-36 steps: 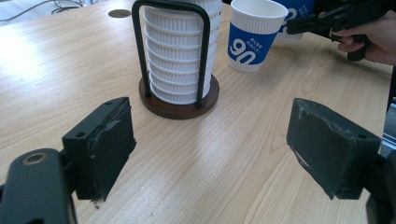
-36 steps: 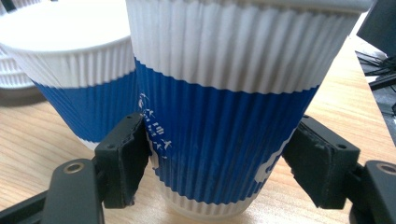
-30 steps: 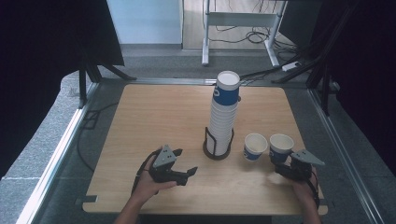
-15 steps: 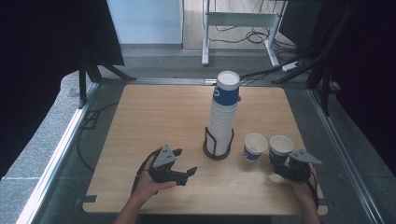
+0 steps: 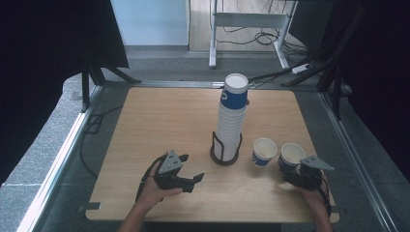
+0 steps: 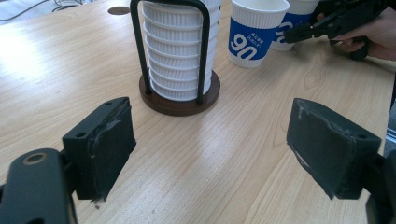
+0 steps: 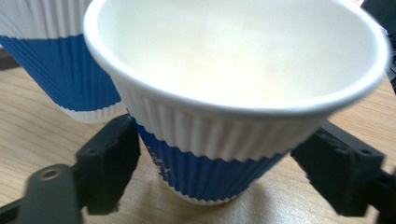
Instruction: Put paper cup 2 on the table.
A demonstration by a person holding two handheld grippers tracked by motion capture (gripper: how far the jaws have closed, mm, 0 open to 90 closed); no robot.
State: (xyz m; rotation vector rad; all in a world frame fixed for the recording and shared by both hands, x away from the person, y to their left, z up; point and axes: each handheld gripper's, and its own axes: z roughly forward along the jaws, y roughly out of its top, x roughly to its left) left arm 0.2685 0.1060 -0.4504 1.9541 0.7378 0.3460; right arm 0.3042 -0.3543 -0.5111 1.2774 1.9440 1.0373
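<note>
Around the cup (image 7: 233,116) right tool (image 5: 296,170) sits level, seemingly touching

wooden table (image 5: 164,121) | on it: cup holder base (image 5: 225,157) with stacked cups (image 5: 232,116); two loose paper cups (image 5: 264,152)

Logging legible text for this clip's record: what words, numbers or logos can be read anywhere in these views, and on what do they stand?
"90", or mirrored letters that look like it: white on the blue band of the nearer loose paper cup, in the left gripper view.
Top cup of the stack: a white mark on its blue band, too small to read.
Cup between the right tongs: a faint print on the blue band, blurred, unreadable.
</note>
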